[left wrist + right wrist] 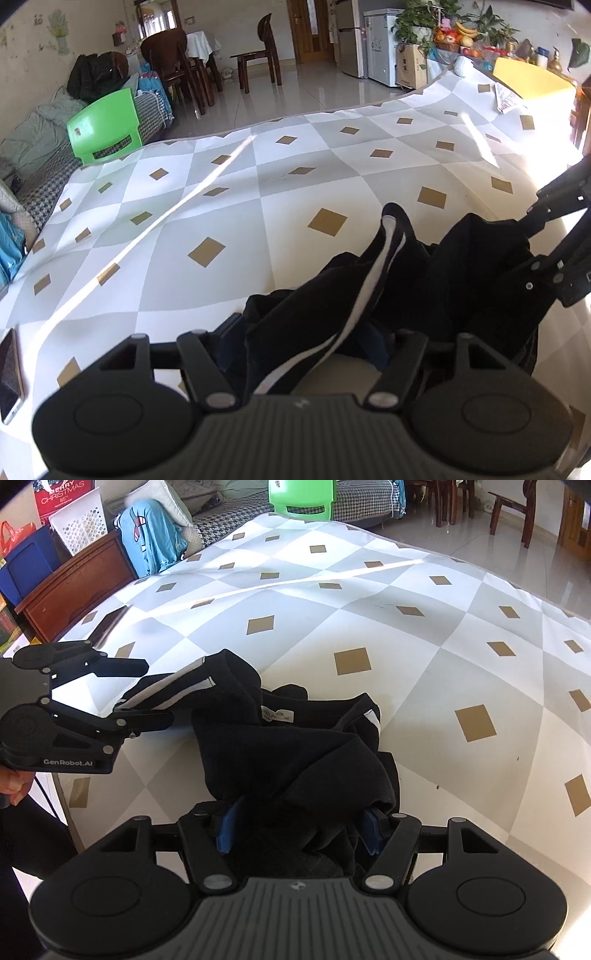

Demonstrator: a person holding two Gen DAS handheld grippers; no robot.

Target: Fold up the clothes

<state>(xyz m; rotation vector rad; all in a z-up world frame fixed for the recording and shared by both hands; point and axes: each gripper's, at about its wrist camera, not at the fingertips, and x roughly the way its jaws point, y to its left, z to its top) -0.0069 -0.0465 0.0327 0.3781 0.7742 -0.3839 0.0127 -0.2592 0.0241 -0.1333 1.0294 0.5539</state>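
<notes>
- We see a table (424,635) under a grey-and-white diamond-check cloth with tan squares filling most of both views, a strip of sunlight slanting across it.
- A black garment (280,746) with white side stripes lies bunched on the cloth at lower centre of the right wrist view, a small white label showing among its folds; in the left wrist view the same heap (443,280) sits at lower right.
- Our right tongs (299,830) grip a thick fold of the garment, the blue pads pressed into the black cloth on both sides.
- Our left tongs (155,690), at left in the right wrist view, stand parted with the striped end of the garment lying between the fingers, which do not pinch it; a person's hand (13,779) holds their handle at the frame's left edge.
- A green plastic chair (105,127) stands beyond the table's far edge at upper left.
- A phone (9,376) lies on the cloth at the left wrist view's lower left edge.
</notes>
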